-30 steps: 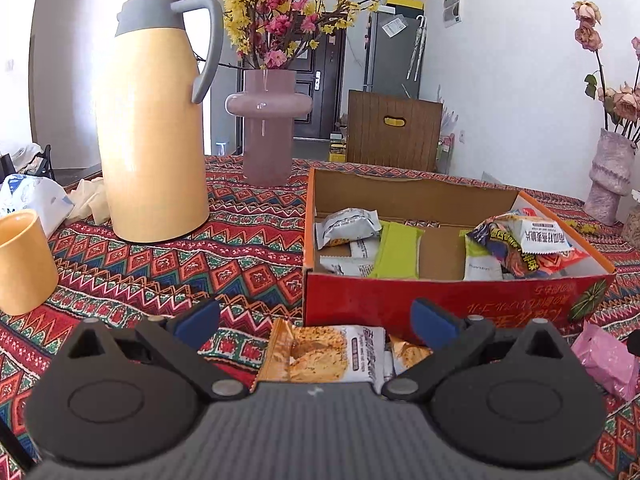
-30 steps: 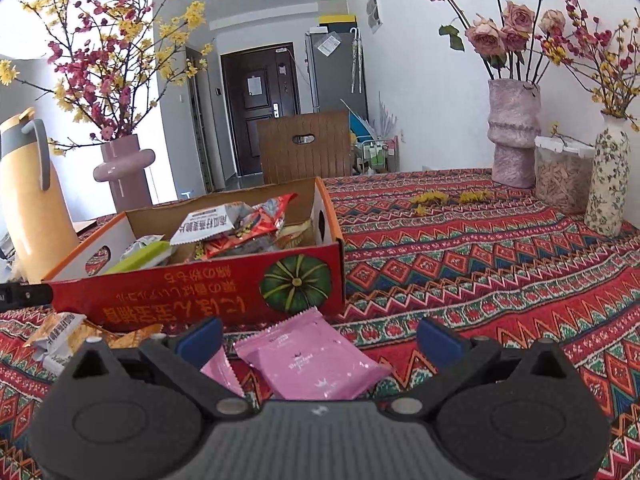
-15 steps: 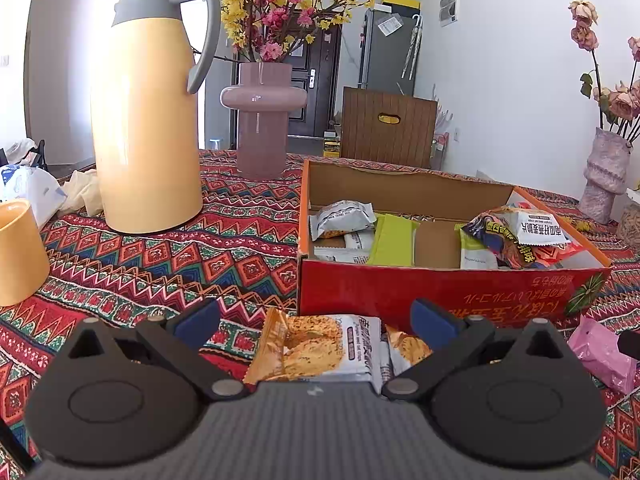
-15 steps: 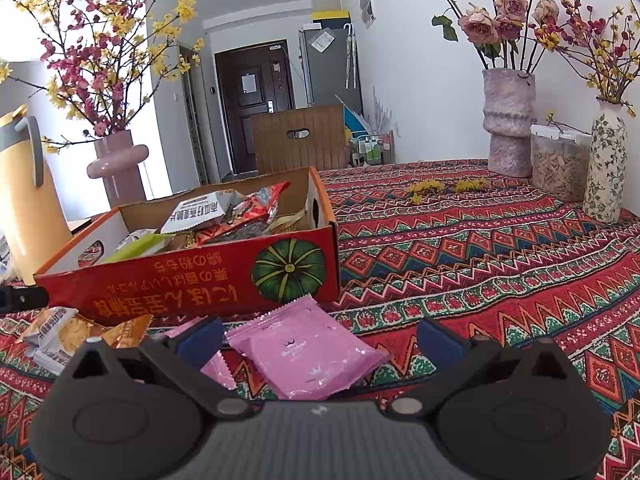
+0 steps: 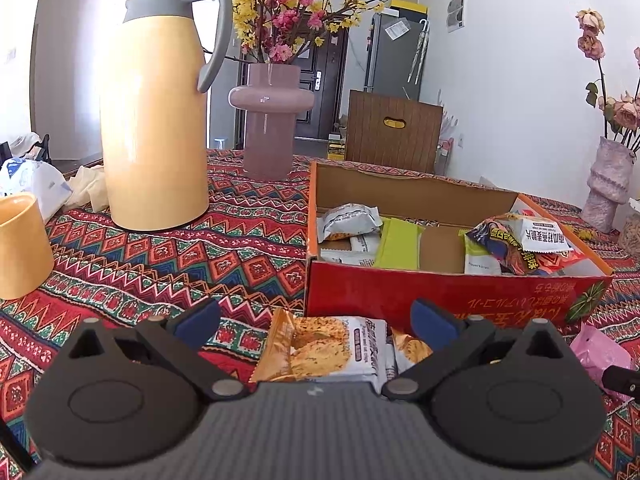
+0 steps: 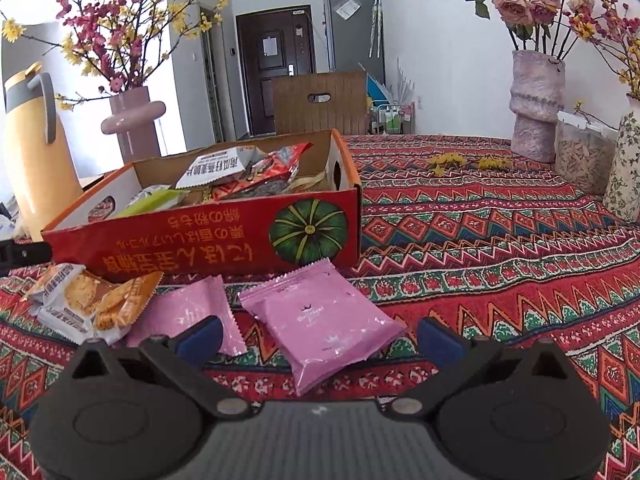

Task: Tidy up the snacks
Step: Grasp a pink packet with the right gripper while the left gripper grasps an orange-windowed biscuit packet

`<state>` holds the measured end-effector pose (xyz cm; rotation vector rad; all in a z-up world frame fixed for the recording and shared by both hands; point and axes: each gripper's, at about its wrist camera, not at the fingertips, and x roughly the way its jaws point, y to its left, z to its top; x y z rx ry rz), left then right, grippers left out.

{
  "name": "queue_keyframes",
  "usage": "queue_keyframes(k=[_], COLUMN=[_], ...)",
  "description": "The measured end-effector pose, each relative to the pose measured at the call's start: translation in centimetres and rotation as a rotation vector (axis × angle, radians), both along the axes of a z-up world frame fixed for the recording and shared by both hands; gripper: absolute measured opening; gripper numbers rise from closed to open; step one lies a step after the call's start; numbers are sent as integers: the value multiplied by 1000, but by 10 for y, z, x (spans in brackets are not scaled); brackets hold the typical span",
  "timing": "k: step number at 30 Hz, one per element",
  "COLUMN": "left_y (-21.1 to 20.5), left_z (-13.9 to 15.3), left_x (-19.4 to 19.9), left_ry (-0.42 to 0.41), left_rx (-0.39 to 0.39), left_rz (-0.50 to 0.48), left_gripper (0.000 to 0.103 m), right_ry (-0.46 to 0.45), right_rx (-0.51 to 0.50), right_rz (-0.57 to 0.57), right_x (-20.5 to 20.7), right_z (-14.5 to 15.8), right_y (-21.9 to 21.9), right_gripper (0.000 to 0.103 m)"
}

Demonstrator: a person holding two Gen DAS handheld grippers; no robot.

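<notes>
A red cardboard box (image 5: 448, 292) holds several snack packets; it also shows in the right wrist view (image 6: 208, 248). An orange-and-white cookie packet (image 5: 324, 350) lies on the cloth in front of it, between the tips of my open, empty left gripper (image 5: 316, 320). A second such packet (image 5: 410, 350) lies beside it. In the right wrist view a pink packet (image 6: 324, 320) lies between the tips of my open, empty right gripper (image 6: 320, 334). Another pink packet (image 6: 192, 316) and the cookie packets (image 6: 88, 300) lie to its left.
A patterned cloth (image 6: 500, 248) covers the table. A yellow thermos (image 5: 156, 120), a yellow cup (image 5: 20, 248) and a mauve vase (image 5: 270, 124) stand at the left. Flower vases (image 6: 536, 108) and a jar (image 6: 582, 156) stand at the right. A wooden chair back (image 5: 394, 136) is behind.
Both grippers have risen and tilted down a little, so the cookie packet and the pink packet show more fully between their tips. Both stay open.
</notes>
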<state>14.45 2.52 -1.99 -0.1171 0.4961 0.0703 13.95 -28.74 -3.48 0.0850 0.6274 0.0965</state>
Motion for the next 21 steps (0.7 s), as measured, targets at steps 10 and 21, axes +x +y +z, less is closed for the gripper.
queue_keyframes(k=[10,21], left_y=[2,2], left_z=[0,-2], left_x=[1,2], left_ry=[5,14], left_rx=[-8,-11], left_rz=[4,8], left_gripper=[103,103], right_ry=[107,148], right_rx=[-167,-78], right_rz=[95,100], right_x=[39,62], right_z=[-6,-13], right_y=[5,-5], right_gripper=[103,103])
